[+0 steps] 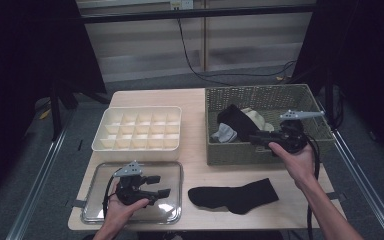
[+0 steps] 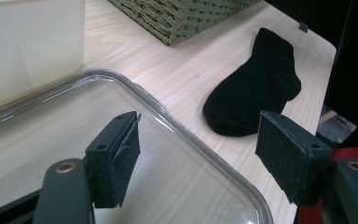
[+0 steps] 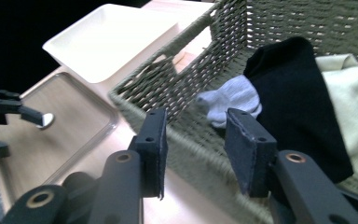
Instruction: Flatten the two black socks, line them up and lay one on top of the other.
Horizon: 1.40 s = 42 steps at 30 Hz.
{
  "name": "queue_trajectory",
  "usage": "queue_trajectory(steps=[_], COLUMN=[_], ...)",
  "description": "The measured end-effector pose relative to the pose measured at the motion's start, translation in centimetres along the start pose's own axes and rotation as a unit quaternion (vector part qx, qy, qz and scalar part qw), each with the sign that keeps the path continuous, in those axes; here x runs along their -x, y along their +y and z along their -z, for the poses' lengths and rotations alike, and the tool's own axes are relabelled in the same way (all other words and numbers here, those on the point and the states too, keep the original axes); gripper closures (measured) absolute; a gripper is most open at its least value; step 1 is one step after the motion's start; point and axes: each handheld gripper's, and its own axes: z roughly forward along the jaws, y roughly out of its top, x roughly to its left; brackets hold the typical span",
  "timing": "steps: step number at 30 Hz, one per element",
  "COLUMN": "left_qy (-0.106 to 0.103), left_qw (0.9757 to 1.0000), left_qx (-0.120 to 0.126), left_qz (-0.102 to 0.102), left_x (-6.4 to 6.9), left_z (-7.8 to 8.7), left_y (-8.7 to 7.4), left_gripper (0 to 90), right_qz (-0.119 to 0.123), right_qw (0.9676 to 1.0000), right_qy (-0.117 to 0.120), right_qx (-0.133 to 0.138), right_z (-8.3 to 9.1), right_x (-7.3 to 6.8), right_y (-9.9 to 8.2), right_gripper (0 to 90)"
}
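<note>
My right tongs (image 3: 193, 156), open and empty, hover over the basket rim (image 3: 168, 112); my left tongs (image 2: 196, 158) gape above the tray edge (image 2: 186, 135).

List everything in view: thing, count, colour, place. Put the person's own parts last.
black sock: 1, black, flat on the table's near edge
wicker basket: 1, olive green, table's right side
socks in the basket: black, pale grey, cream; count unclear
divided tray: 1, cream, left of the basket
clear lid: 1, transparent, near left
table: 1, light wood
left gripper: 1, black, open over the lid
right gripper: 1, black, open over the basket's front
</note>
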Motion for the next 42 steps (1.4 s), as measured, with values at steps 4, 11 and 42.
queue_trajectory(steps=[4,11,42], left_qy=[-0.001,-0.003,0.002], left_qw=[1.0,1.0,1.0], left_qx=[-0.002,-0.004,0.004], left_qz=[-0.007,-0.004,0.007], left_x=[0.1,0.1,-0.7], left_z=[0.1,0.0,0.4], left_y=[0.0,-0.1,0.0], left_gripper=[33.3,34.7,34.6], right_qz=[0.005,0.016,-0.027], right_qw=[1.0,0.9992,0.9938], right_qy=[0.001,-0.01,-0.045], right_qx=[-0.007,-0.035,-0.098], right_z=[-0.9,-2.0,-10.8], right_x=[1.1,2.4,10.0], right_y=[1.2,3.3,7.4], right_gripper=[62.4,64.1,63.9])
